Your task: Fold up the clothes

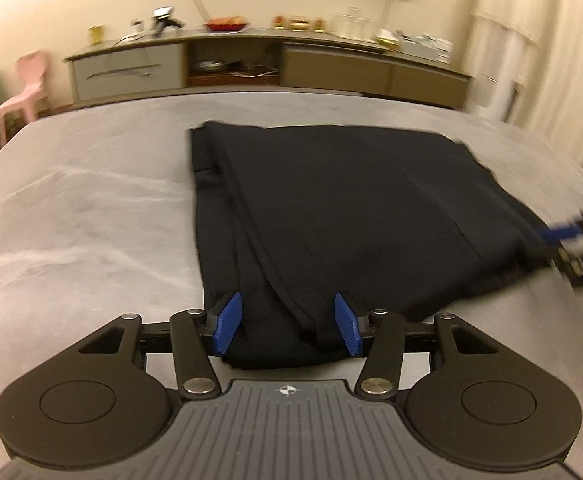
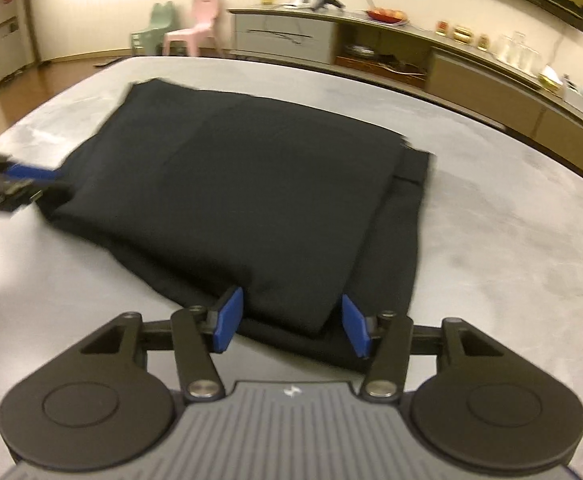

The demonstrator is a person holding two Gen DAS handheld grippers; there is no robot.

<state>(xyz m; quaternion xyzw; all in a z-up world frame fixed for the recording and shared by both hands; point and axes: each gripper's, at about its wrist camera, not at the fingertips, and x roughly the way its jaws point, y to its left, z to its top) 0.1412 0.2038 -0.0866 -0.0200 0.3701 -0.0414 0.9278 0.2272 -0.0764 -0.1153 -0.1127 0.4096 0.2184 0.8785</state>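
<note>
Lying folded on the gray table (image 1: pixel 91 208), black garment (image 1: pixel 351 208) bears no readable label

Folded garment (image 1: pixel 331 216) flat on the table (image 1: pixel 91 200), centred. Left gripper (image 1: pixel 287 326) at 6 o'clock of the garment in the left wrist view, jaws spread either side of its near edge. Right gripper (image 1: pixel 563 236) at 3 o'clock, at the garment's corner. Sideboard (image 1: pixel 251 60) at 12 o'clock, behind the table. Chairs (image 1: pixel 23 84) at 10 o'clock.

Motion blur smears the sideboard clutter (image 1: pixel 355 24) beyond telling.
</note>
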